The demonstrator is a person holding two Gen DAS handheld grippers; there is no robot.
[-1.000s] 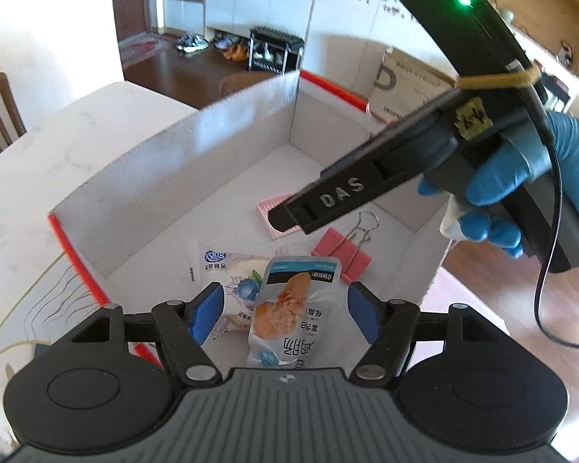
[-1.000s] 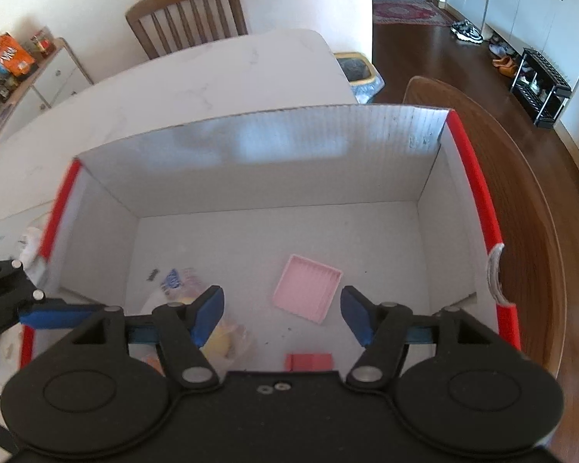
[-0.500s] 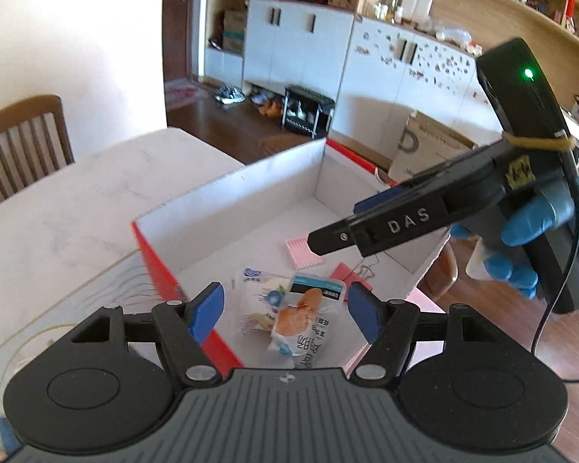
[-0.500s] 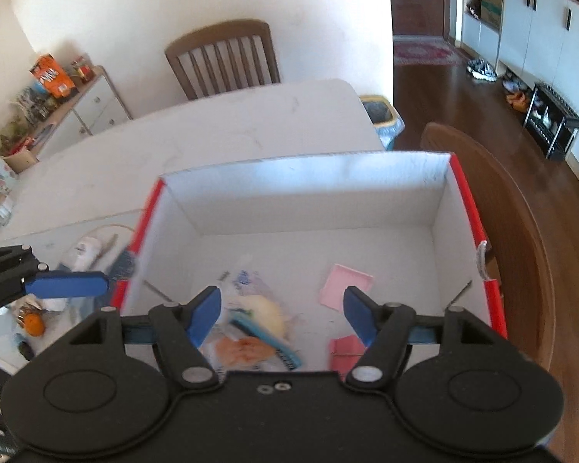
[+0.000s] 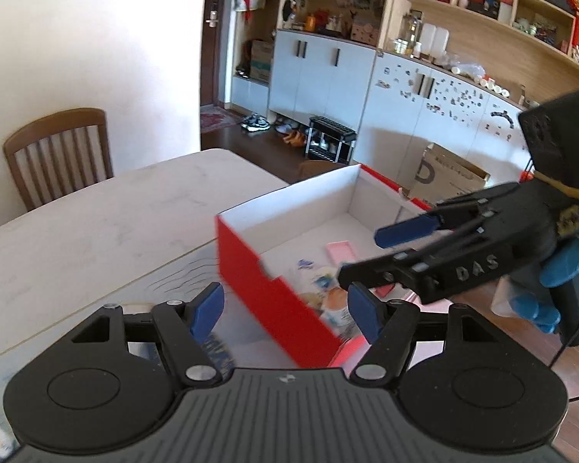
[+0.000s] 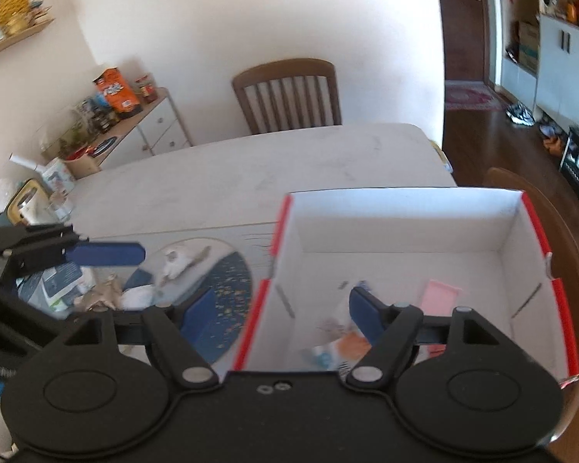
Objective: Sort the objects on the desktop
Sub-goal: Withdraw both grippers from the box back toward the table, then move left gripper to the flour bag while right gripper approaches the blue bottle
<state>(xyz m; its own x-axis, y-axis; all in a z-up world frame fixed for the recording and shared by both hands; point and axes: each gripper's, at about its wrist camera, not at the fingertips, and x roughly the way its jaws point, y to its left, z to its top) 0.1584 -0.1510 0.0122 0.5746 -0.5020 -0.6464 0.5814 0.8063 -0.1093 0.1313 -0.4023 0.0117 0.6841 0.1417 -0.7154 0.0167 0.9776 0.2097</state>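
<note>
Box [image 6: 405, 227] beside cluttered mat [image 6: 227, 293]

matt cardboard box [image 6: 401, 208], wooden chair [image 6: 289, 92]

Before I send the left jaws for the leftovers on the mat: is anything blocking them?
Nothing visible does. The left gripper is open and empty, and the items on the mat lie beside the red box, uncovered.

Box [image 6: 405, 227] on the table [image 6: 251, 169], snack packets [image 6: 339, 343] and pad [image 6: 442, 297] inside, chair [image 6: 289, 92] behind.
</note>
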